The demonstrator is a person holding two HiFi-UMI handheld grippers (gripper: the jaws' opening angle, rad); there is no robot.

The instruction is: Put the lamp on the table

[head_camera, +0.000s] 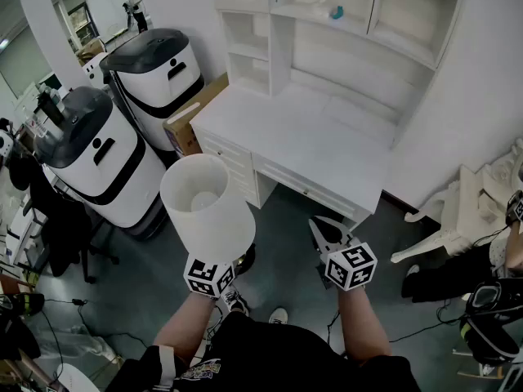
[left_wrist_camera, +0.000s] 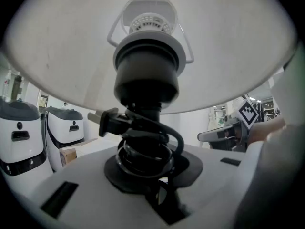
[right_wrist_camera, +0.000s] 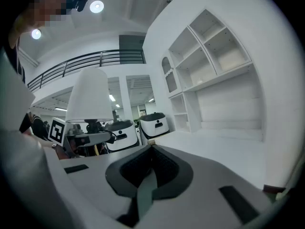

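White desk (head_camera: 310, 141) under shelves (head_camera: 392, 23), grey floor (head_camera: 282, 227), left claw (left_wrist_camera: 144, 168) clamping lamp (head_camera: 208, 207), right claw (right_wrist_camera: 151, 168) closed, empty.

cardboard box (head_camera: 194, 111): on the floor
white machines (head_camera: 106, 170): two, just left of box
white chair (head_camera: 451, 217): far right of box

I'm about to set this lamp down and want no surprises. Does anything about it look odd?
The lamp looks intact, but its black cord is coiled round it below the shade, with the plug jutting sideways, just where the left gripper clamps it.
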